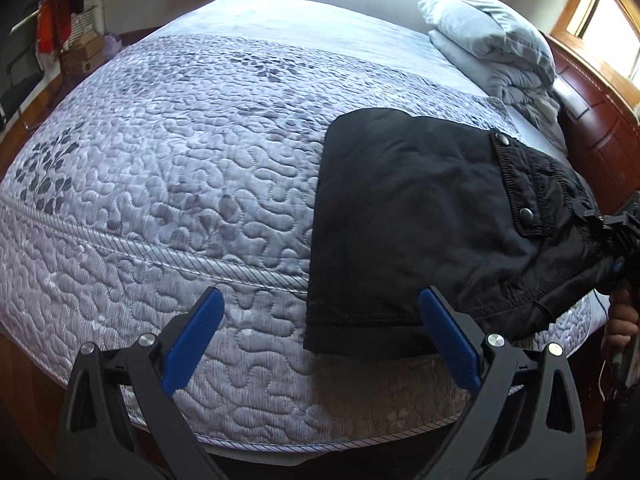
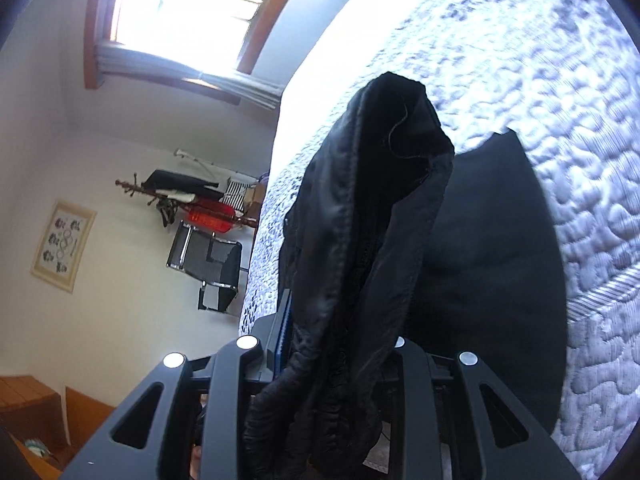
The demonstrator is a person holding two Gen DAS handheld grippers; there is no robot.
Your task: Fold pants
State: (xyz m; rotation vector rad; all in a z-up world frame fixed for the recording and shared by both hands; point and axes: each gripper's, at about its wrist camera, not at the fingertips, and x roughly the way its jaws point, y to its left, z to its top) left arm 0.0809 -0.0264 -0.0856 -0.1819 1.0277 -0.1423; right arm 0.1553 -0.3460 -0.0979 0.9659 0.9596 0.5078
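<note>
- Fingers on my left gripper (image 1: 320,344) stand wide apart with nothing between them, hovering over the near edge of the bed (image 1: 168,168).
- On my right gripper (image 2: 340,344), they are closed on a bunched, thick band of the pants (image 1: 420,216), lifting that end off the quilt.
- These black pants lie partly folded at the bed's near right corner, one hem close to my left fingertip.
- I judge them light, limp and a little slick, so they will sag and slide unless pinched through seams.
- Best hold: the stitched hem corner or waistband, where layers stack thick.
</note>
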